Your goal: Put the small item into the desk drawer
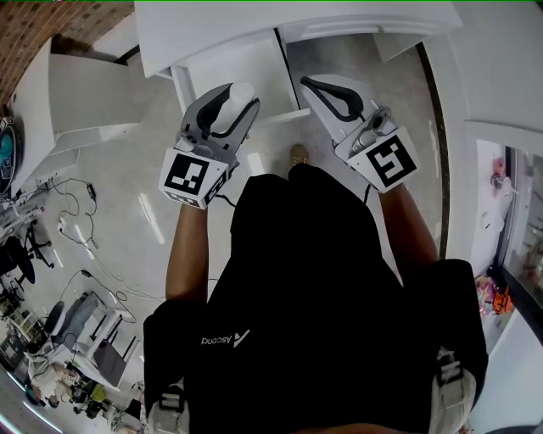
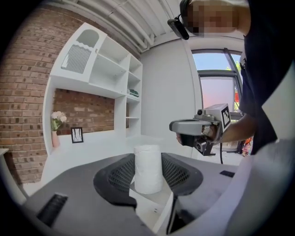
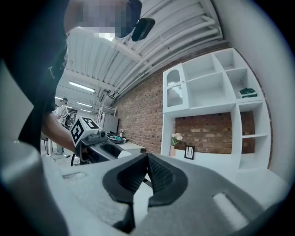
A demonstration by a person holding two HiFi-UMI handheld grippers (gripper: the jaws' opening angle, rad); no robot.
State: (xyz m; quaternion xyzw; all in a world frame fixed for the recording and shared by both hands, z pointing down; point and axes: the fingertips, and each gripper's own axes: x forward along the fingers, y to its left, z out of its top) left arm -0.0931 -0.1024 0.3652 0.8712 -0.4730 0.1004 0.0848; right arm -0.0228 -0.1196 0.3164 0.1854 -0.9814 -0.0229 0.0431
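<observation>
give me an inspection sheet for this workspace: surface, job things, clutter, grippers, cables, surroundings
surface: white desk, only its front edge shows in the head view
job's things: white roll upright between the left fingers; white drawer looks pulled out below the desk edge
clutter: nothing seen on the desk
grippers: left gripper shut on the white roll; right gripper shut, nothing between its fingers
cables: loose cables on the floor to the person's left; black cable hangs under the right gripper
surroundings: white shelf unit against a brick wall, with a vase of flowers and a picture frame
</observation>
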